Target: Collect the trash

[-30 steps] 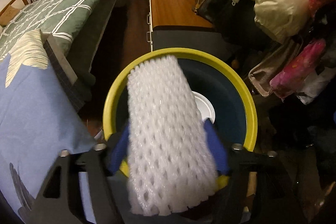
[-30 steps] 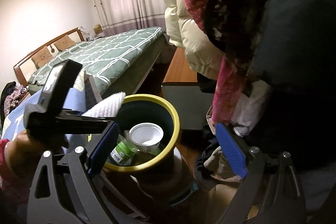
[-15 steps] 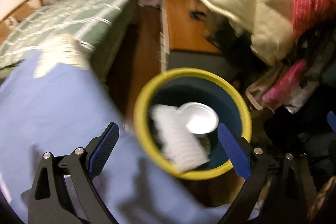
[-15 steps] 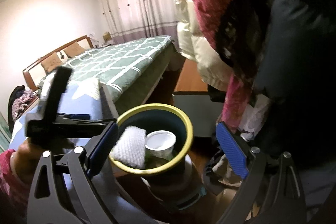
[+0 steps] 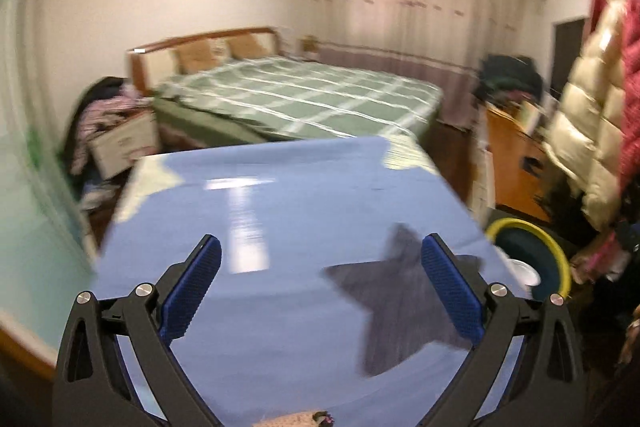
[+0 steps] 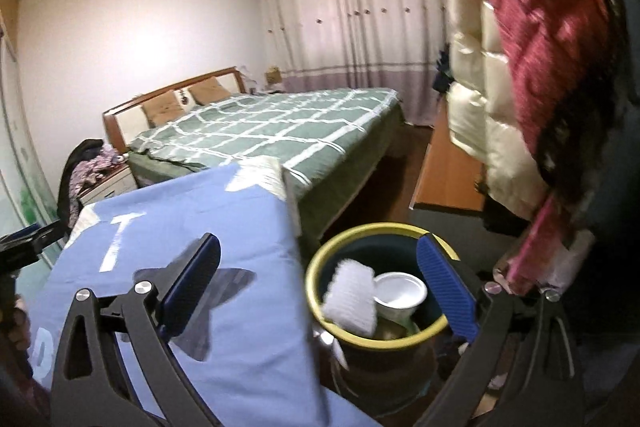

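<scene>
**Right wrist view: foam netting is lying in the bin**

The foam netting (image 6: 352, 297) is leaning inside the yellow-rimmed bin (image 6: 320, 267), touching a white cup (image 6: 400, 293). The left tongs (image 5: 320, 283), their jaws having just been opening, are hovering spread and empty over the blue surface (image 5: 280, 195), presumably seeking more trash. The right tongs (image 6: 318, 287) are standing spread, holding nothing.

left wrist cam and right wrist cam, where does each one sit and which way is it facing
Left wrist: on the left gripper, looking over the blue cloth to the bed; its open, empty fingers show.
Right wrist: on the right gripper, looking down at the yellow-rimmed bin holding white foam netting and a white cup; its open fingers show.
Shared: cloth, bed, bin, curtains.
</scene>
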`<state>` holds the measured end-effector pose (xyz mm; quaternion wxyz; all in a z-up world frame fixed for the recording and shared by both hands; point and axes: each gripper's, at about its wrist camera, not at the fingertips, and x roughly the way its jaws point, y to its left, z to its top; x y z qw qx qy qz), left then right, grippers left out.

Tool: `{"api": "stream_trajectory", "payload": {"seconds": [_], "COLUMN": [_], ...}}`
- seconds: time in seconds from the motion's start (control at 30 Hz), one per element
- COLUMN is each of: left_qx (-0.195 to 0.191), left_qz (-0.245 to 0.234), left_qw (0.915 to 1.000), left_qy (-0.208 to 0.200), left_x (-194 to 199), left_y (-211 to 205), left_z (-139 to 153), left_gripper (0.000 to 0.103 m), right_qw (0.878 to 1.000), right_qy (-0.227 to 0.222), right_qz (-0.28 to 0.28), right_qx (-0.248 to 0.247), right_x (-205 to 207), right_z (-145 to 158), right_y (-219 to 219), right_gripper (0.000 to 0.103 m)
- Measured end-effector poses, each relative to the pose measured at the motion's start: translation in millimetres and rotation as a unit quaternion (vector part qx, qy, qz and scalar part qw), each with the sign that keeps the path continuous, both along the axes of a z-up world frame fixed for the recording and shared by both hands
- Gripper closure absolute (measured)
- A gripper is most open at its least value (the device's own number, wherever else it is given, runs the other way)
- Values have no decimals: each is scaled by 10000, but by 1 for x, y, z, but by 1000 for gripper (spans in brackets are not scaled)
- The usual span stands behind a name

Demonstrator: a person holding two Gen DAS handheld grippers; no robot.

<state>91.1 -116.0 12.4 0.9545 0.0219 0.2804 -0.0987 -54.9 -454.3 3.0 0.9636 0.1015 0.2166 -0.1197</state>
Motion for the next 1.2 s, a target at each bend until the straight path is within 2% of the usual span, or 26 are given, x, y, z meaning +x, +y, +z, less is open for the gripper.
{"api": "stream_trajectory", "payload": {"seconds": [0.17, 0.33, 0.6, 1.2], "left_qx": [-110, -195, -124, -59], "left_qz": [478, 636, 693, 598], "left_qw": [9987, 9974, 9966, 9978], "left_qy": [-156, -264, -425, -273], "left_x": [-28, -50, -70, -69], "left_y": [52, 72, 73, 63], "left_z": [1, -1, 5, 3], "left_gripper": [5, 5, 5, 5], "right_qw": [9998, 9996, 9994, 9994], "right_qy": [73, 122, 177, 109], "right_qz": [157, 267, 279, 244], "right_qx": [-67, -27, -78, -196], "right_x": [5, 3, 2, 1], "right_z": [2, -1, -7, -3], "right_y": [19, 30, 38, 43], "right_gripper": [7, 7, 7, 7]}}
